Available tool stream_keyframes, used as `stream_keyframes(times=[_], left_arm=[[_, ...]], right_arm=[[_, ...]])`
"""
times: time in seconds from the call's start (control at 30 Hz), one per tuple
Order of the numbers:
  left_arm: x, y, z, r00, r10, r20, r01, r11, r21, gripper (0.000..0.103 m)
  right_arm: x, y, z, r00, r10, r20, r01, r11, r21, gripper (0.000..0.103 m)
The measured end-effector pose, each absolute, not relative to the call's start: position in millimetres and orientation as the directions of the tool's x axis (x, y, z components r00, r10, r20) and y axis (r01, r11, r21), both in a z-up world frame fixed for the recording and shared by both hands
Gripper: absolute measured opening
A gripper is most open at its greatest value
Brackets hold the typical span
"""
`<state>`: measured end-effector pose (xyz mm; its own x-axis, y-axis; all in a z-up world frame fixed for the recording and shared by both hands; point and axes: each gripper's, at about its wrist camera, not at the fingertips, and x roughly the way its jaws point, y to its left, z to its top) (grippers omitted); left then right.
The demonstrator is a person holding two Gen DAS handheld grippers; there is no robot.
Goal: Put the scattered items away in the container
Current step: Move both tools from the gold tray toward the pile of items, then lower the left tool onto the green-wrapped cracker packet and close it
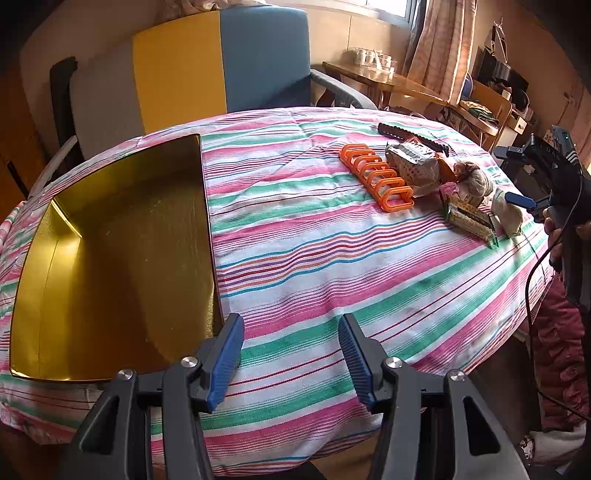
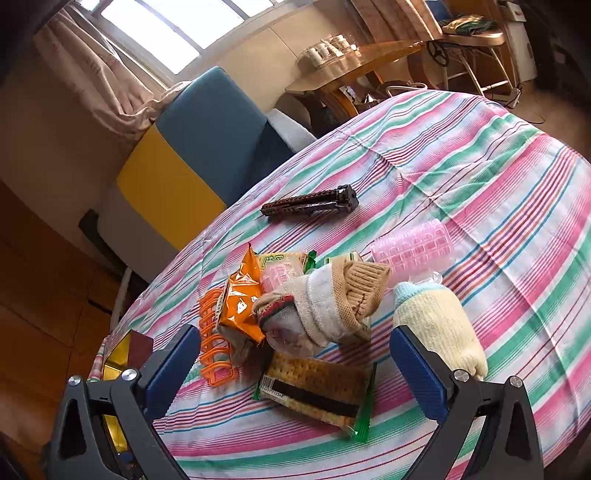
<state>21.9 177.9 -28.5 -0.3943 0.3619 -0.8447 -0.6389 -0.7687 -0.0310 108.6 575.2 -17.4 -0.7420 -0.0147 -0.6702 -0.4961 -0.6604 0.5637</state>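
**Both grippers open over the striped cloth**

Left wrist view: the left gripper (image 1: 291, 354) hangs open and empty beside the gold container (image 1: 122, 258), well apart from the item pile.

Right wrist view: the right gripper (image 2: 295, 369) gapes wide, empty, around the cracker packet (image 2: 314, 391), rolled socks (image 2: 325, 306) just beyond.

Place: a lived-in home room.
Window: curtains (image 2: 107, 85) hang at a bright window (image 2: 166, 26).
Furniture: blue-and-yellow chair (image 1: 221, 70), wooden side table (image 1: 373, 77).
Counter: striped cloth (image 1: 314, 251), snack packets (image 2: 240, 295), socks (image 2: 325, 306).
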Motion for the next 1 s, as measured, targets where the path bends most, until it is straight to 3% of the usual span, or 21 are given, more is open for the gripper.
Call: stream_keyframes(times=[0.1,0.4,0.73,0.87,1.0], left_arm=[[20.9,179.7,-28.5,-0.392,0.366,-0.844,-0.641,-0.767,-0.035,0.054],[21.5,177.9,-29.2,-0.382,0.371,-0.846,-0.637,-0.769,-0.050,0.054],[22.3,169.3,-26.7,-0.378,0.388,-0.841,-0.627,-0.775,-0.077,0.054],[24.3,164.4,-23.9,-0.374,0.404,-0.835,-0.629,-0.772,-0.092,0.054],[25.1,166.3,-22.8,-0.372,0.413,-0.832,-0.632,-0.768,-0.098,0.054]], right_arm=[[100.1,554.1,-12.4,-0.730,-0.109,-0.675,-0.403,-0.729,0.554,0.103],[57.4,526.4,-53.1,-0.565,-0.069,-0.823,-0.385,-0.860,0.336,0.103],[60.6,456.8,-64.3,-0.568,-0.388,-0.726,-0.220,-0.779,0.587,0.103],[67.5,444.3,-55.0,-0.590,-0.325,-0.739,-0.219,-0.816,0.534,0.103],[63.1,466.7,-36.2,-0.600,-0.157,-0.785,-0.260,-0.889,0.377,0.103]])
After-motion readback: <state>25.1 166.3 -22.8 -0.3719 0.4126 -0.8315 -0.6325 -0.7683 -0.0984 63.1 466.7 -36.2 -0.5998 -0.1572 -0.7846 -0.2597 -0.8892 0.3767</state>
